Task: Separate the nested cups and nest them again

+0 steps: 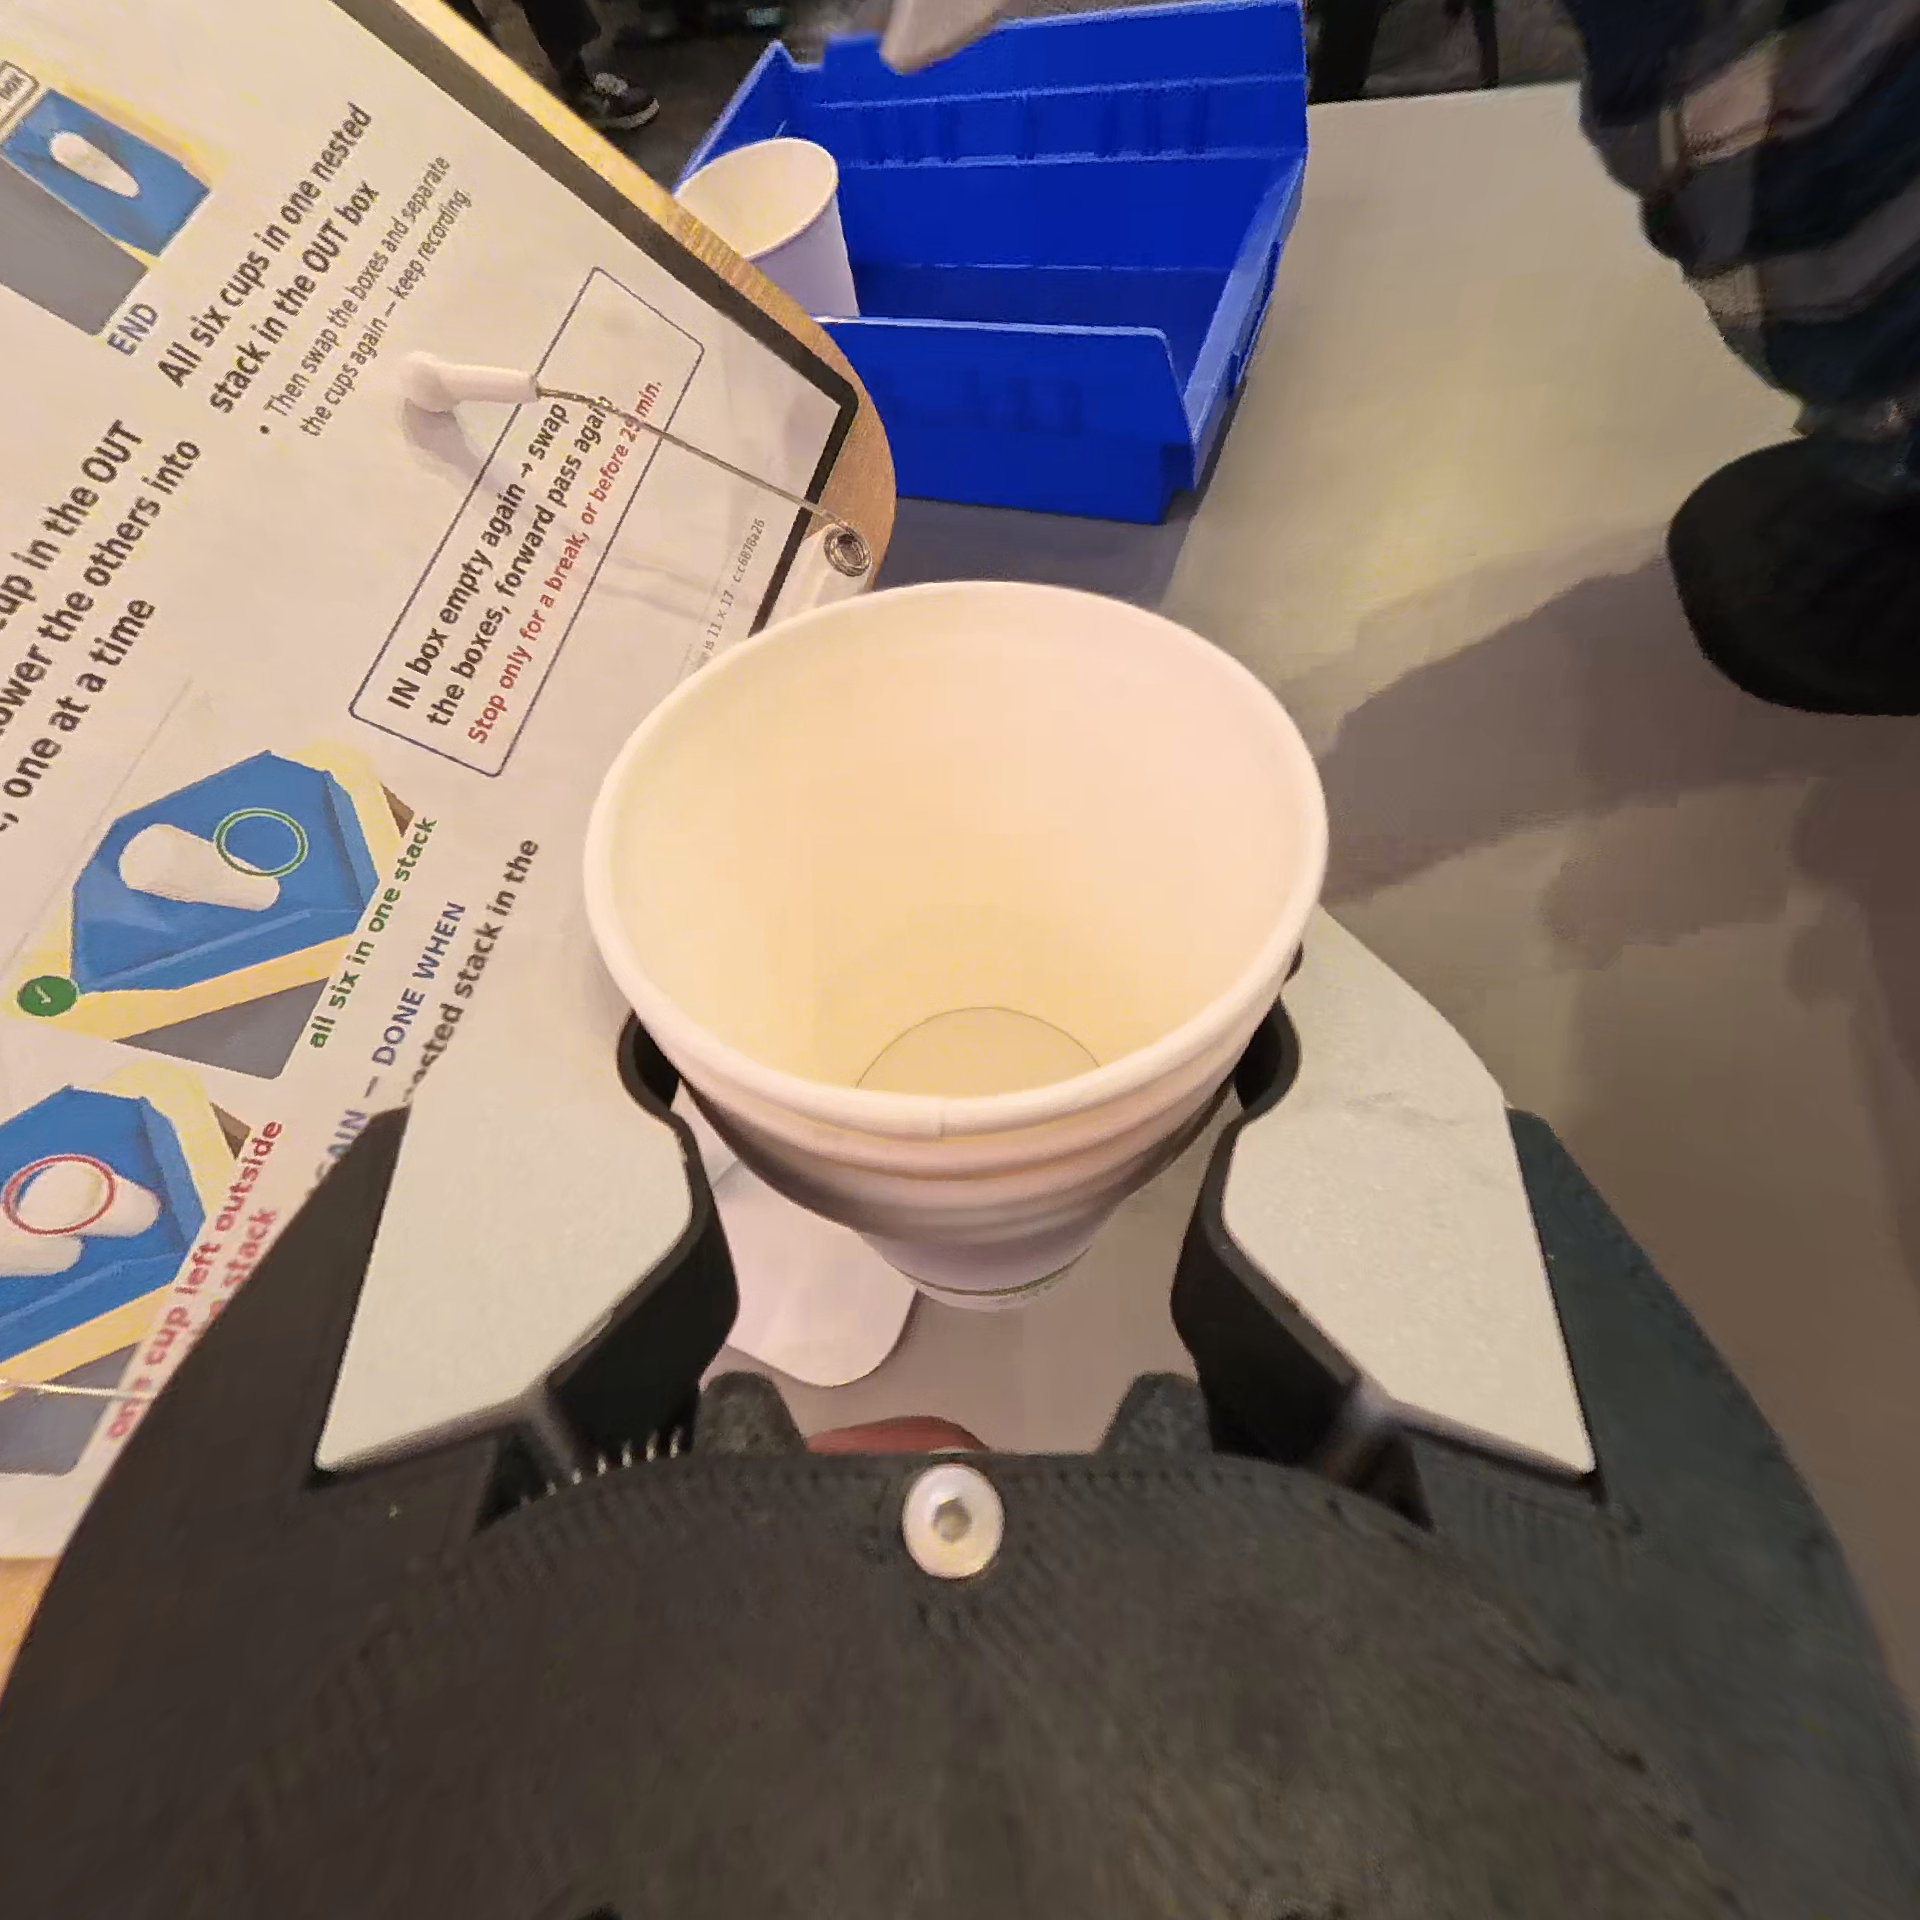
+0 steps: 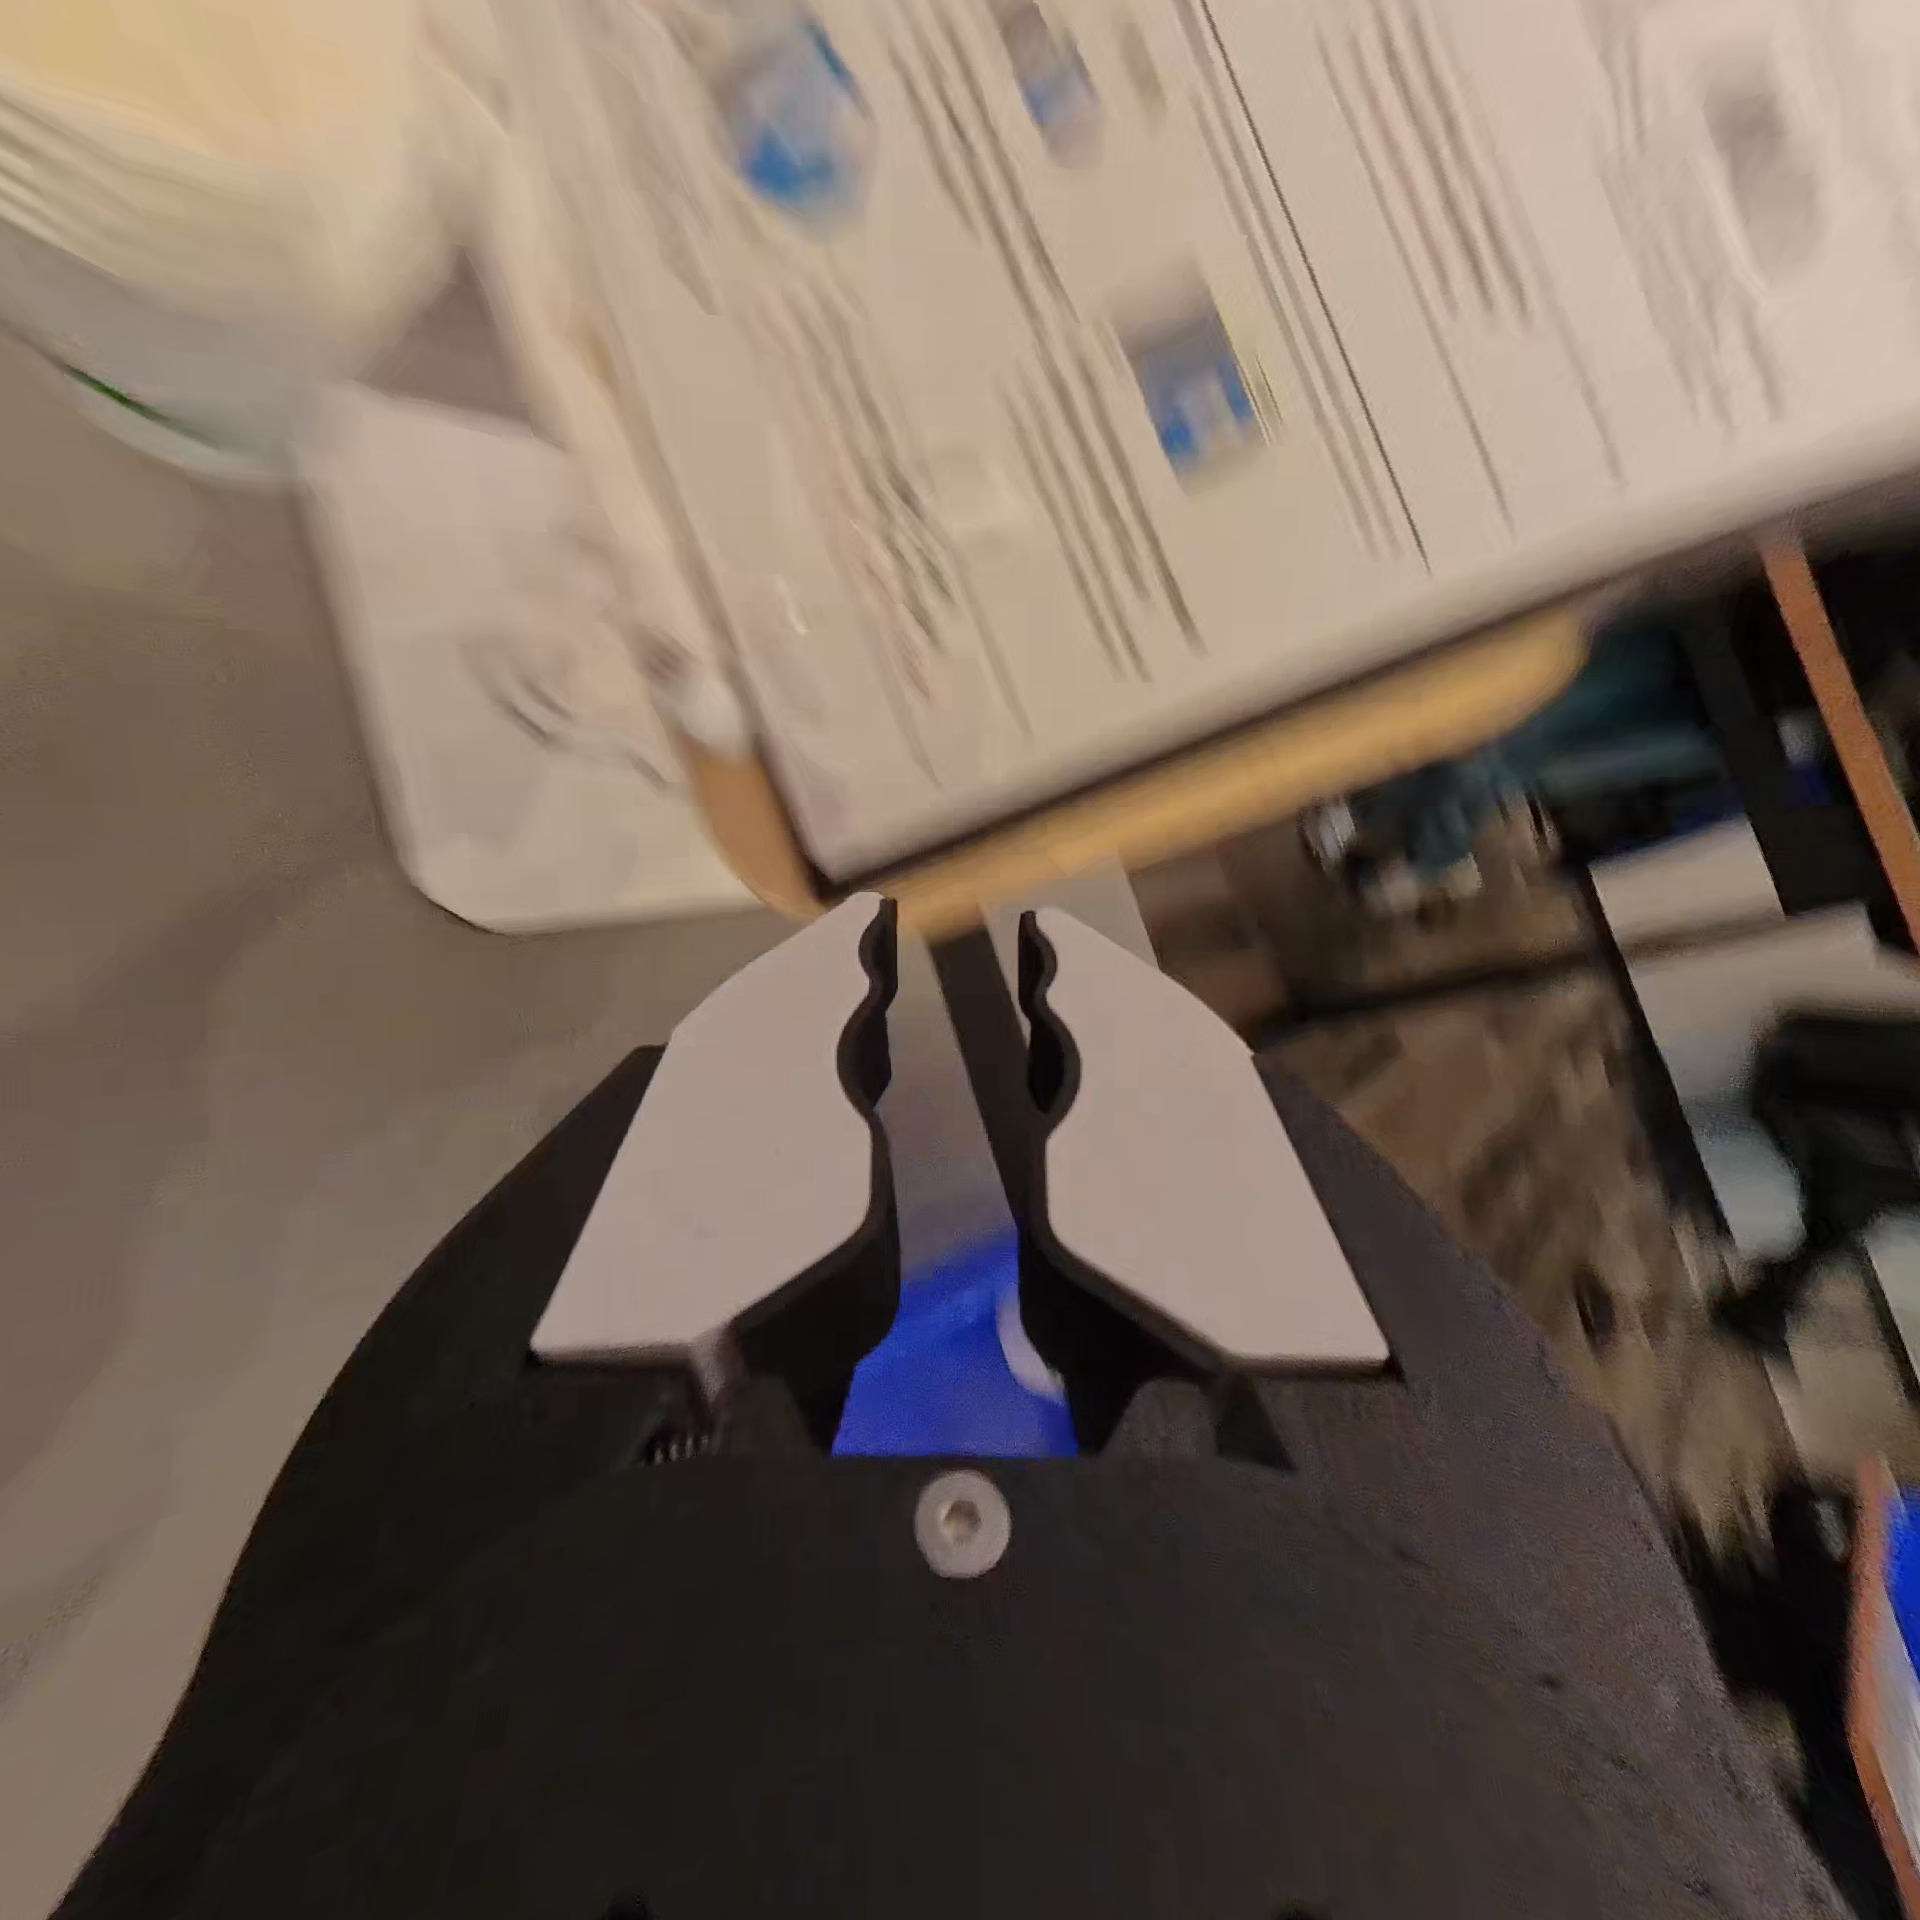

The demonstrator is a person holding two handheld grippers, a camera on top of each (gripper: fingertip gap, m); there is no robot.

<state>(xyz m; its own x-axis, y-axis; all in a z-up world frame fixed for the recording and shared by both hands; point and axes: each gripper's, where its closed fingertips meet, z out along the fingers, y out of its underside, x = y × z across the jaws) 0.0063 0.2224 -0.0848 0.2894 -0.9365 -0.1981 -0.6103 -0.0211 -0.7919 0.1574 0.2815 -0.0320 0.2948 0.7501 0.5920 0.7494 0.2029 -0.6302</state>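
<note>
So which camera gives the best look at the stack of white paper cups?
The left wrist view: the stack of cups sits sharp and central, held in the left claw. The right wrist view catches only a blurred part at top left.

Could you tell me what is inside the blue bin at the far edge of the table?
One white paper cup stands at the left end of the blue bin, partly hidden by the instruction sheet. The compartments visible look empty; the front wall covers the nearest floor.
</note>
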